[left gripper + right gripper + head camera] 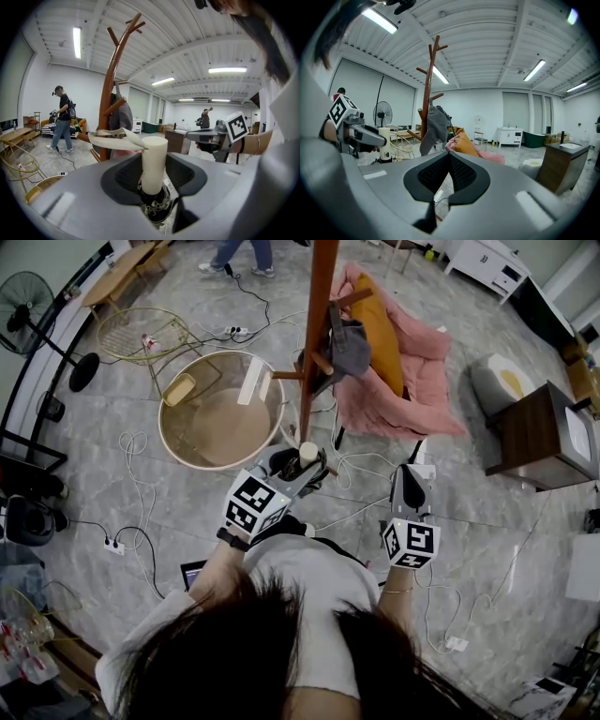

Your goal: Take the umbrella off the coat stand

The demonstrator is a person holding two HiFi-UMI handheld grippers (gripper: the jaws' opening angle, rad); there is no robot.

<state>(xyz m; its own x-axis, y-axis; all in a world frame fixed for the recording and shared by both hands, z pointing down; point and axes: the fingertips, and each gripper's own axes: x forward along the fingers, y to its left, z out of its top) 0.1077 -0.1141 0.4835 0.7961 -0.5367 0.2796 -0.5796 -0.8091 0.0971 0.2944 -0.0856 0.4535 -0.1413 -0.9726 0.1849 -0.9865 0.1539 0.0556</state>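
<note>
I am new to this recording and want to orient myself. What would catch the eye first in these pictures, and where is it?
First, the cream umbrella handle, upright between the jaws of the left gripper, close in front of the person. Just beyond it rises the tall wooden coat stand with a grey garment on it, and behind that stands a pink armchair with an orange cushion.

Strip lights point(77, 42) overhead make my room bright and even; shadows are soft, edges bend fisheye, corners go black.
</note>
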